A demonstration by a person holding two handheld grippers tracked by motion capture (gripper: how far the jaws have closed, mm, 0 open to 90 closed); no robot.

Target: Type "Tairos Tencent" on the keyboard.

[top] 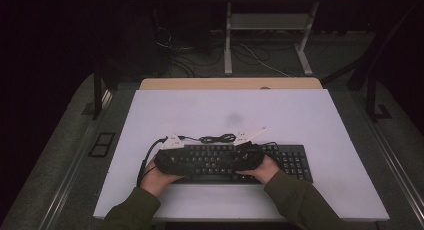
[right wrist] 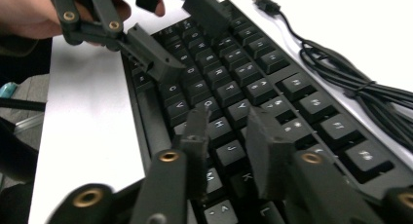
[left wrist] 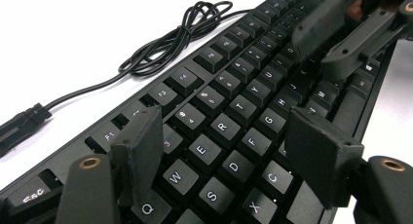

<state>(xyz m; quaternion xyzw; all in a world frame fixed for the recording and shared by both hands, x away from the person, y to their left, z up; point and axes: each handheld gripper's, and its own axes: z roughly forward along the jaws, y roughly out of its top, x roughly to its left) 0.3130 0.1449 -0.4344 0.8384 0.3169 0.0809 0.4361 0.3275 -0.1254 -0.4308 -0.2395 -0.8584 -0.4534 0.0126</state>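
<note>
A black keyboard (top: 295,162) lies on the white table top (top: 225,110) near its front edge. Both hands hold grippers over its left and middle keys, pointing toward each other. My left gripper (left wrist: 224,121) is open, its jaws standing wide above the letter keys around E, R and F, with nothing between them. My right gripper (right wrist: 228,119) hovers over the H and J keys; its jaws stand closer together with a clear gap and hold nothing. In the high view the left gripper (top: 197,162) and right gripper (top: 235,162) nearly meet.
The keyboard's black cable (top: 217,138) lies bundled in loops on the table just behind the keyboard, its plug (right wrist: 265,2) loose on the white surface. White table stretches behind and to both sides. Past the far edge are table legs and floor cables.
</note>
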